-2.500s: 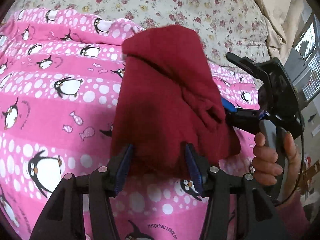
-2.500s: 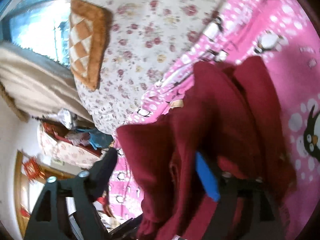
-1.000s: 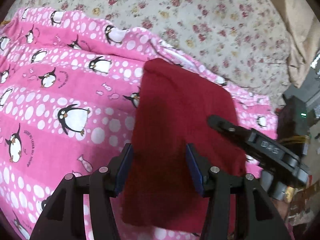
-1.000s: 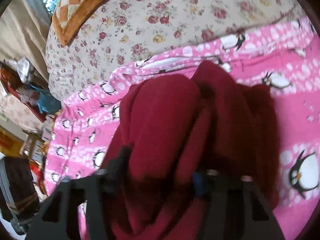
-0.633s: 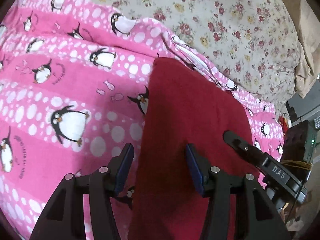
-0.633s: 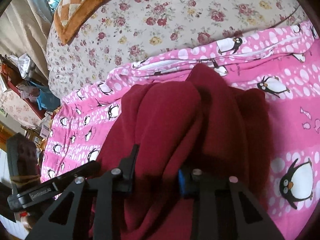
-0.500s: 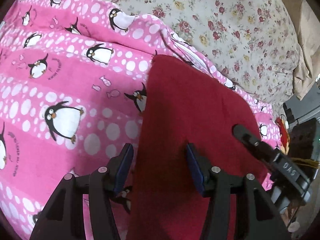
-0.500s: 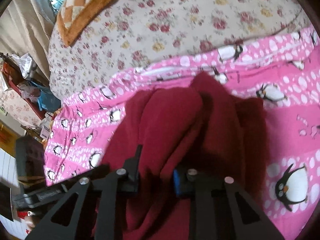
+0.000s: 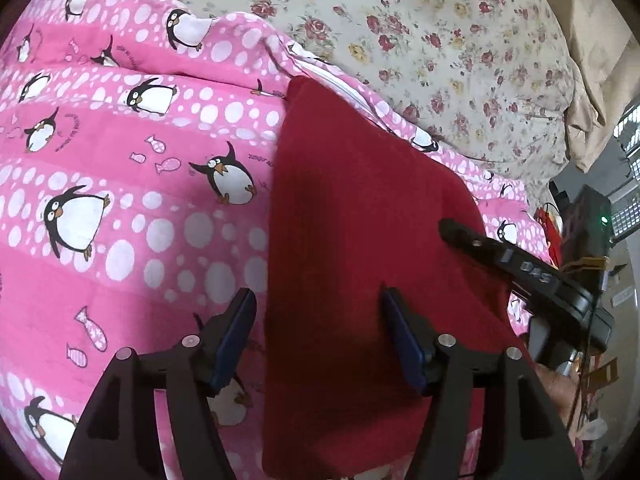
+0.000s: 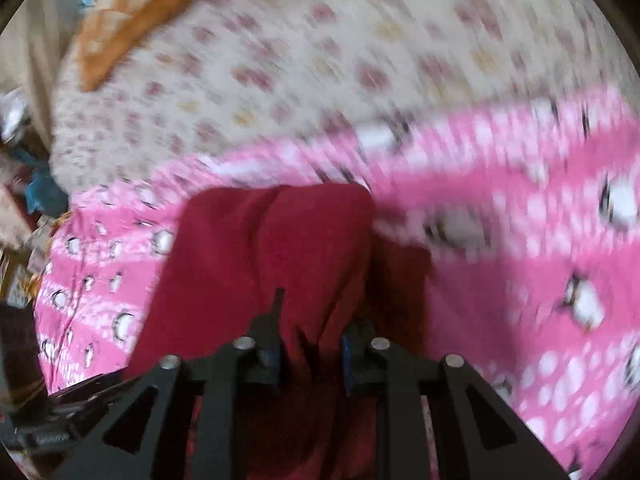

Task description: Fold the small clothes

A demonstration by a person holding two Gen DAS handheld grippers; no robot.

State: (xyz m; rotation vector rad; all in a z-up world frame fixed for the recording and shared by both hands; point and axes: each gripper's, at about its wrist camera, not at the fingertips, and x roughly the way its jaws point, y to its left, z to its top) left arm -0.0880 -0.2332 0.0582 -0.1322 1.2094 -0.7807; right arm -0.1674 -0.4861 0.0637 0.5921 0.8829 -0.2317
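- The dark red, soft fleece garment [image 9: 360, 264] lies in a long folded slab on the pink penguin-print quilt [image 9: 120, 208], its far end near the quilt's edge, beyond which the cream floral bedspread [image 9: 440, 32] shows.
- The left gripper [image 9: 320, 332] is opening; its blue pads straddle the garment's left edge, not pressing.
- The right gripper [image 10: 310, 344], blurred, is also opening, with a bunched ridge of the garment between its jaws.
- Judged step: releasing after a fold. Next: free both, then flatten the ridge.

The red garment [image 9: 360, 240], earlier lifted and bunched, now lies flat; left hand-held gripper [image 9: 320, 332] opening.
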